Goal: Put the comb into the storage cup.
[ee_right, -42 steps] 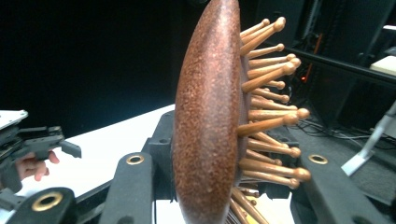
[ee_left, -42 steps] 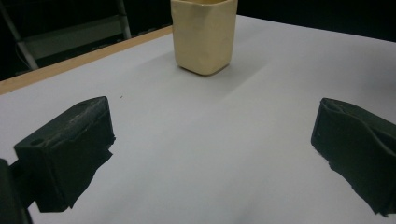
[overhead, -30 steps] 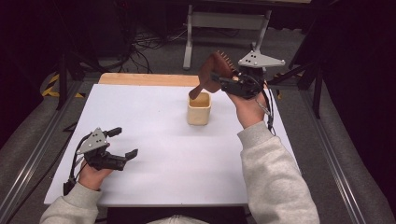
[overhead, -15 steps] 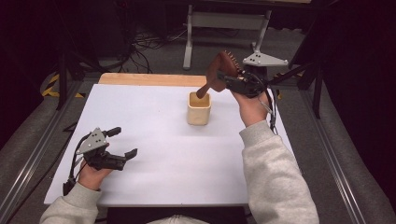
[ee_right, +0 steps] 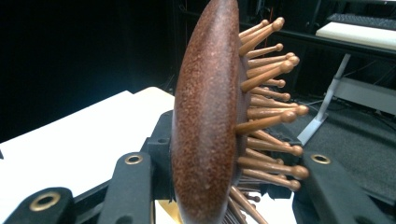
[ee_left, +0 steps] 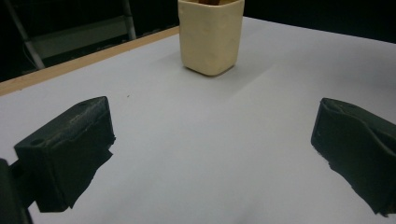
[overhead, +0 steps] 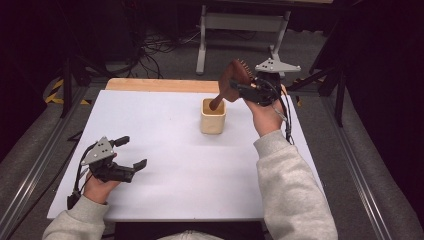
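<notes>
While held: brown wooden paddle hairbrush with peg bristles [overhead: 234,80], handle end tipped down into cream square ceramic cup [overhead: 213,116]
Right gripper [overhead: 242,90]: clamped on the brush, raised above the cup, forearm angled in from the right
Left gripper [overhead: 130,152]: jaws spread, nothing between, low over white desk [overhead: 170,170]

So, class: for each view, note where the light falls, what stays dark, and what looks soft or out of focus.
High view: the white table is evenly lit, its surroundings dark. Left gripper view: the cream cup is sharp and casts a faint shadow, while the near black pads look soft. Right gripper view: the brown hairbrush looms large against blackness.
</notes>
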The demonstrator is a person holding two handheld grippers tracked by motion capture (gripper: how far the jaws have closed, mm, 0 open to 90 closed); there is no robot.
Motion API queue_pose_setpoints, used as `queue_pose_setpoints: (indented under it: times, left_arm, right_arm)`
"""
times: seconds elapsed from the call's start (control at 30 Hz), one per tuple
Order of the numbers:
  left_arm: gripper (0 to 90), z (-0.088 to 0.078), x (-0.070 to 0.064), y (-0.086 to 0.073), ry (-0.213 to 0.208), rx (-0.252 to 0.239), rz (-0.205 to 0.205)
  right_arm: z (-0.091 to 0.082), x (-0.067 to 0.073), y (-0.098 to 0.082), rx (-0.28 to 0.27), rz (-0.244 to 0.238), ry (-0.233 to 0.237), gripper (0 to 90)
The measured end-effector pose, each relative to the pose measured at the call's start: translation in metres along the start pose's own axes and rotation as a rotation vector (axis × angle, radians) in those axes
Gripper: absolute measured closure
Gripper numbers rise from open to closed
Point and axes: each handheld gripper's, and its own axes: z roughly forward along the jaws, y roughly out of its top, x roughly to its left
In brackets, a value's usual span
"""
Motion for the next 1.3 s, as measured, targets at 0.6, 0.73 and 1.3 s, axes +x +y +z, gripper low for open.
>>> queue_pose_setpoints:
  times: [0.6, 0.73, 1.3]
  left_arm:
    - [0.4, 0.000, 0.000, 0.000, 0.000, -0.002, -0.003]
    - [0.4, -0.001, 0.001, 0.000, 0.001, 0.003, 0.002]
    - [0.4, -0.001, 0.000, 0.000, -0.003, -0.003, -0.007]
  right_arm:
    - [0.031, -0.004, -0.018, 0.064, 0.035, 0.028, 54.9]
    - [0.035, -0.003, -0.021, 0.077, 0.039, 0.035, 54.9]
    - [0.054, -0.001, -0.027, 0.124, 0.036, 0.046, 54.1]
